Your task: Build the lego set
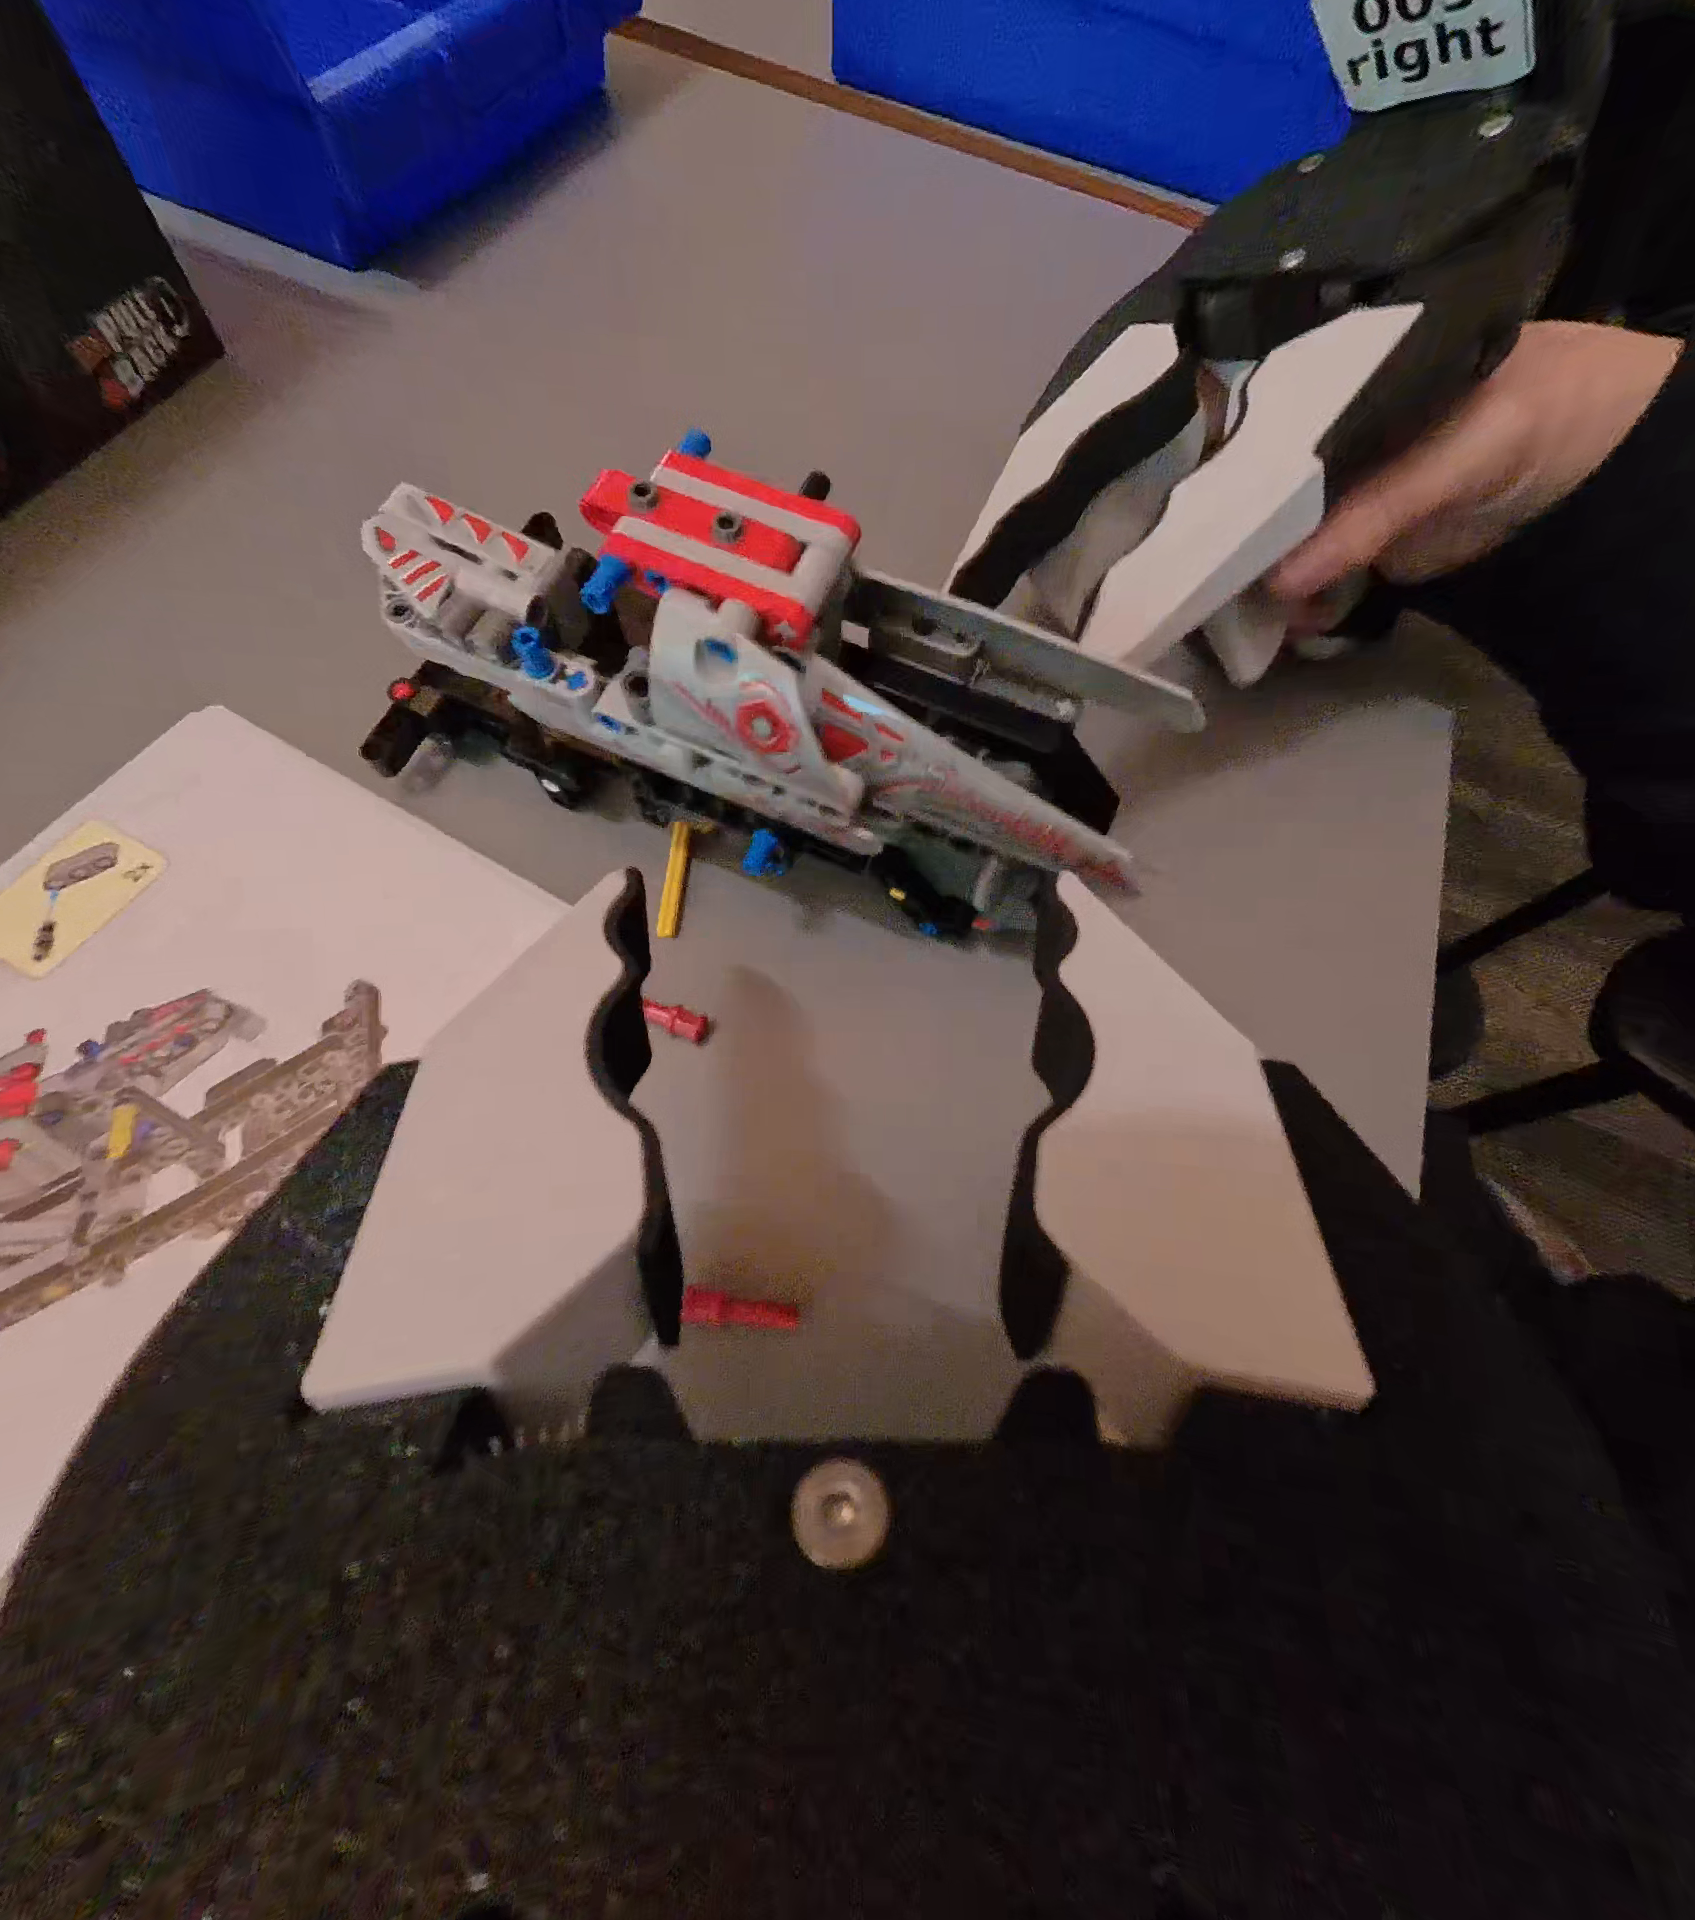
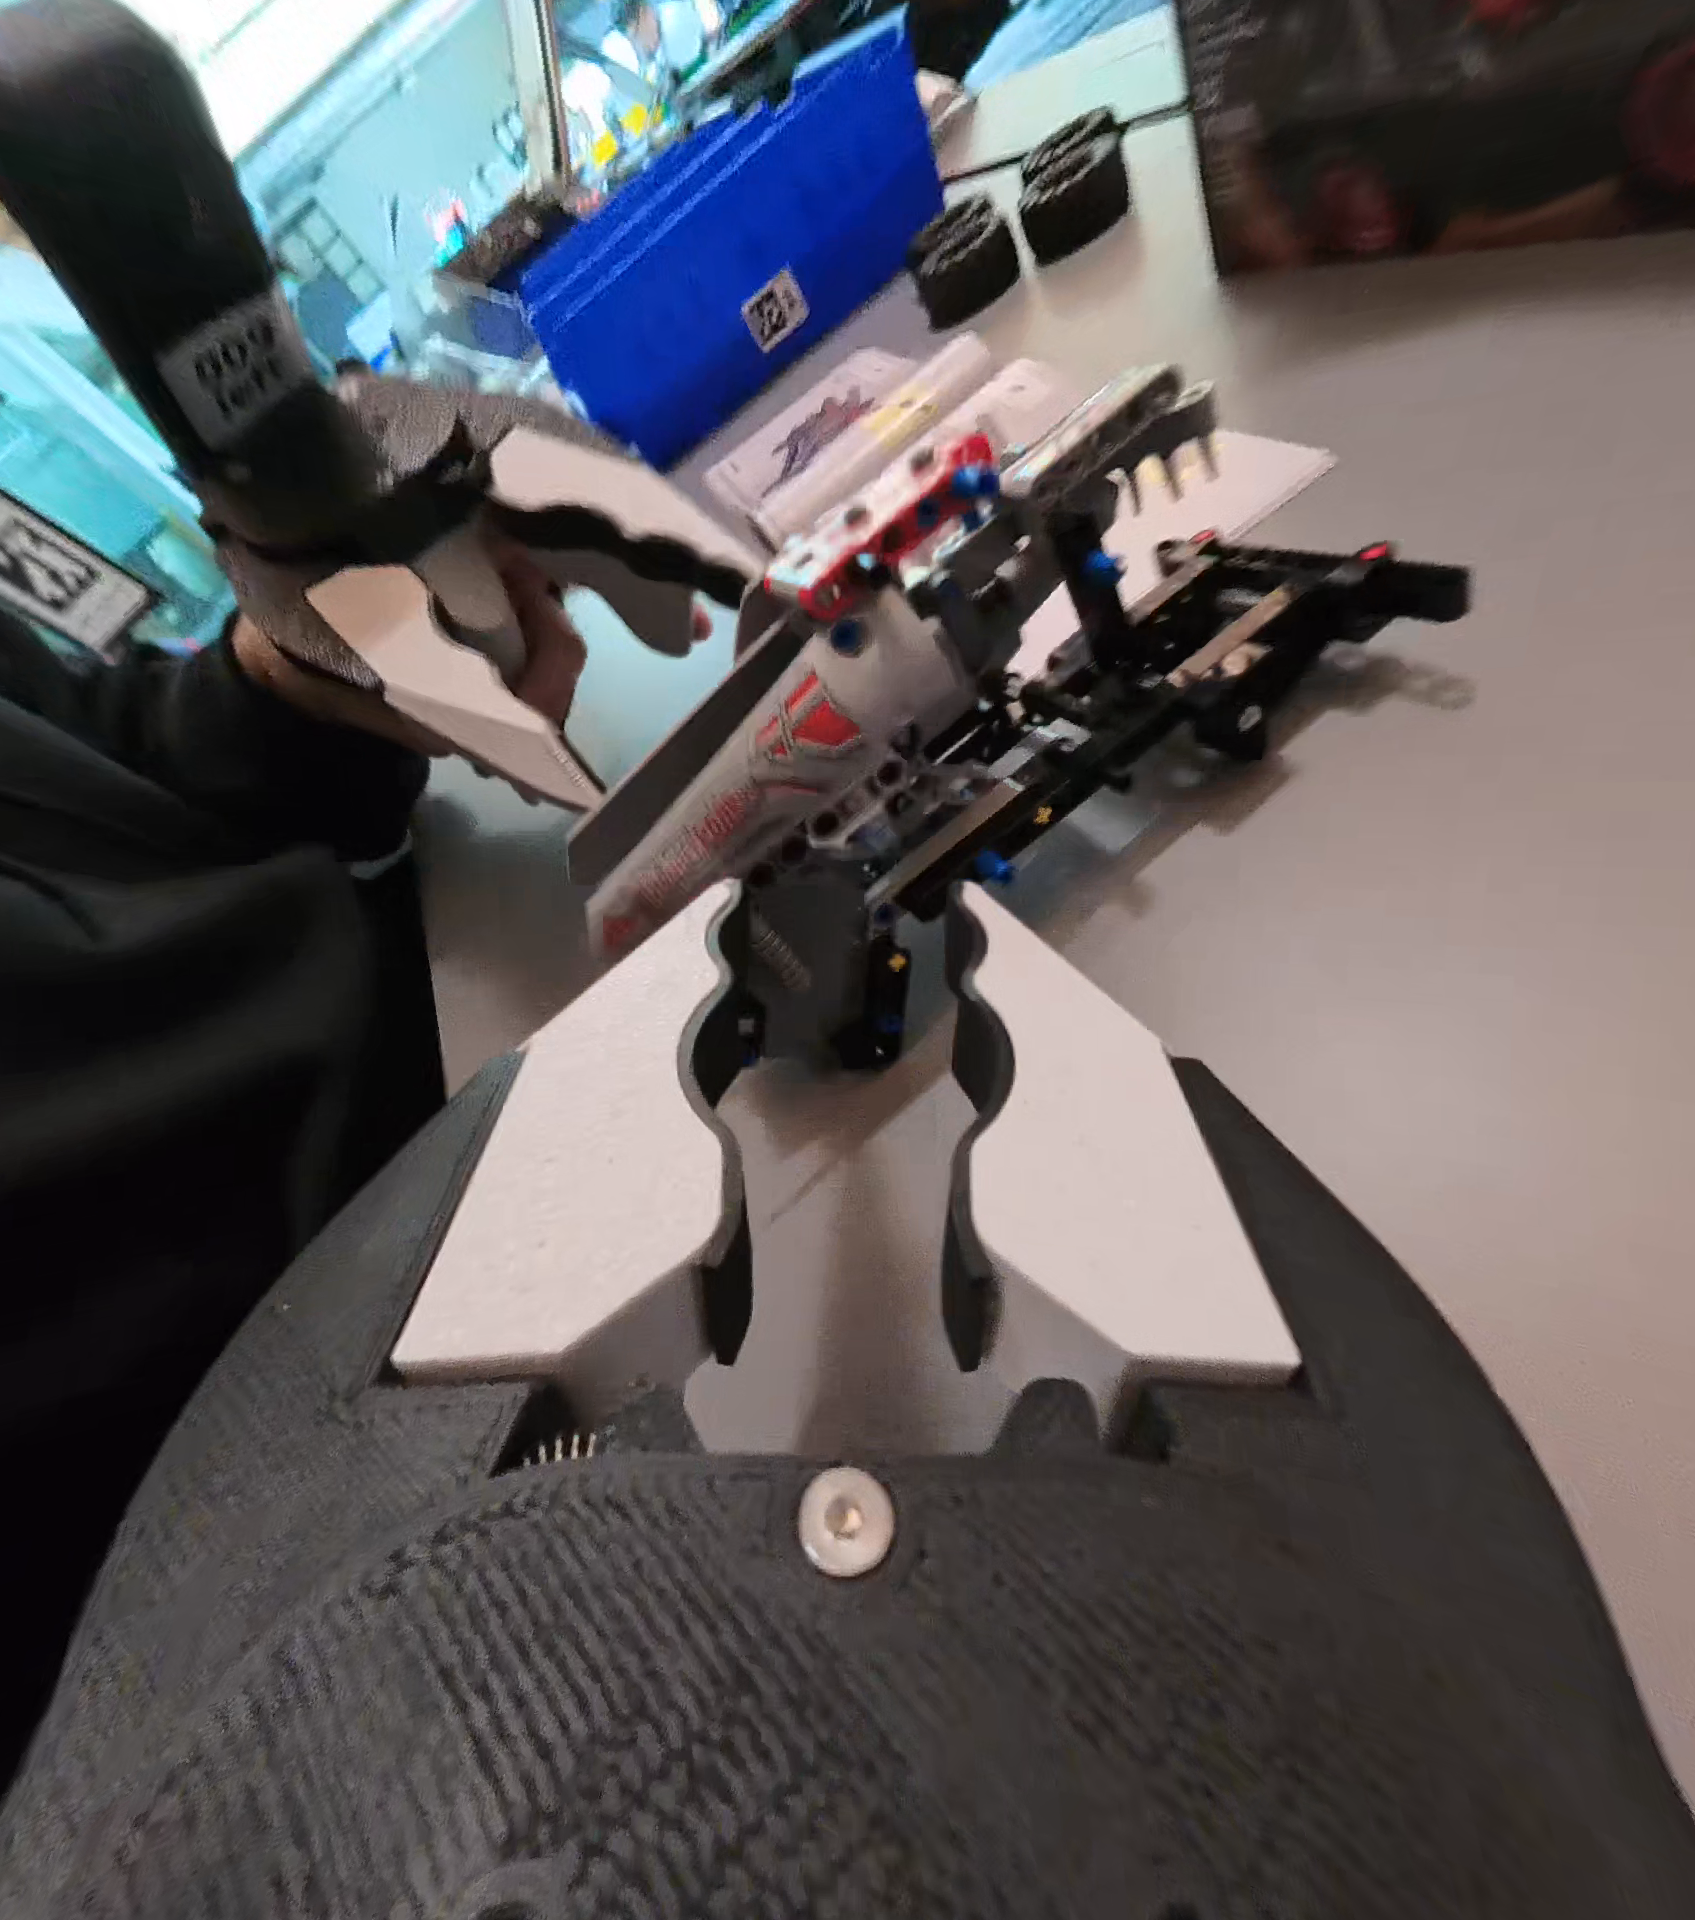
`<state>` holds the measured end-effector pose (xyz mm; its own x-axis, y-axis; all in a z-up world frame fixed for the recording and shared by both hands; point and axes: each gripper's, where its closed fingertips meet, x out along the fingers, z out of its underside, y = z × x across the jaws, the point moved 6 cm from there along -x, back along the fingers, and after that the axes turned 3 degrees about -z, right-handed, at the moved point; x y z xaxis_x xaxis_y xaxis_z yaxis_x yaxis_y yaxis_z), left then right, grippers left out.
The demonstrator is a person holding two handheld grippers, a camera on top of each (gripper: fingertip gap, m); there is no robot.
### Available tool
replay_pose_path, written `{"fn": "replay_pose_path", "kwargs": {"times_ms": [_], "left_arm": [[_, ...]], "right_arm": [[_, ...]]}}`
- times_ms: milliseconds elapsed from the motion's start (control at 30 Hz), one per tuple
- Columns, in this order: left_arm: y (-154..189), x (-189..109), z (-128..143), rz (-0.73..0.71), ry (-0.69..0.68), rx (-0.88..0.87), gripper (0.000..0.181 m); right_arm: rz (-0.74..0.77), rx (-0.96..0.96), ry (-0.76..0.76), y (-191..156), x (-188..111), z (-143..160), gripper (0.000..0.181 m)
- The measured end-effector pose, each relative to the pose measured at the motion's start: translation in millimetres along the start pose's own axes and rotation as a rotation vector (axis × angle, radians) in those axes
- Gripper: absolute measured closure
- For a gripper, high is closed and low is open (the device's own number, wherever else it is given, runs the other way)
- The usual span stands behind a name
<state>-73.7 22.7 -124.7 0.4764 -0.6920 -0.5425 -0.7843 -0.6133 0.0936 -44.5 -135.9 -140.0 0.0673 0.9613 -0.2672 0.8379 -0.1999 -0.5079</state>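
The half-built lego model [image 1: 718, 675], grey, red and black with blue pins, lies on the grey table [image 1: 718, 312]. My left gripper [image 1: 843, 904] is open and empty, its tips just short of the model's near side. Two red pins [image 1: 677, 1020] [image 1: 739, 1311] and a yellow axle [image 1: 674, 878] lie loose between its fingers. My right gripper [image 2: 838, 925] is open, with the rear end of the model [image 2: 812, 966] between its jaws; the left finger touches it and a gap shows on the right. It also shows in the left wrist view [image 1: 1051, 623], hand-held.
An open instruction booklet [image 1: 147, 1039] lies at the left. Blue bins [image 1: 334, 104] [image 2: 739, 239] and the black set box [image 1: 12, 312] stand at the back. Black tyres [image 2: 968, 260] sit near the box. The table edge [image 1: 1425, 1039] is close on the right.
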Motion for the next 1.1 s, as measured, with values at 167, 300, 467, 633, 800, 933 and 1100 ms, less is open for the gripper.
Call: {"fn": "replay_pose_path", "kwargs": {"times_ms": [167, 300, 467, 633, 800, 933, 1100], "left_arm": [[3, 16, -1, 0.072, -0.015, -0.039, 0.125], [4, 25, -3, 0.155, 0.025, 0.162, 0.126], [13, 35, -17, 0.349, 0.096, 0.457, 0.144], [9, 57, -33, 0.534, 0.036, 0.641, 0.136], [-17, 78, -52, 0.529, -0.050, 0.670, 0.123], [-52, 79, -58, 0.403, -0.063, 0.626, 0.126], [-101, 61, -56, 0.167, -0.019, 0.462, 0.141]], "right_arm": [[0.069, -0.091, -0.038, -12, 7, 8, 0.165], [0.054, -0.121, -0.030, -28, 5, 15, 0.165], [0.141, -0.169, -0.055, -45, -1, 22, 0.155], [0.299, -0.167, -0.046, -57, -7, 31, 0.147], [0.464, -0.059, 0.055, -46, -3, 23, 0.143], [0.500, -0.006, 0.146, -32, 16, 8, 0.135], [0.414, -0.001, 0.203, -15, 56, -14, 0.127]]}}
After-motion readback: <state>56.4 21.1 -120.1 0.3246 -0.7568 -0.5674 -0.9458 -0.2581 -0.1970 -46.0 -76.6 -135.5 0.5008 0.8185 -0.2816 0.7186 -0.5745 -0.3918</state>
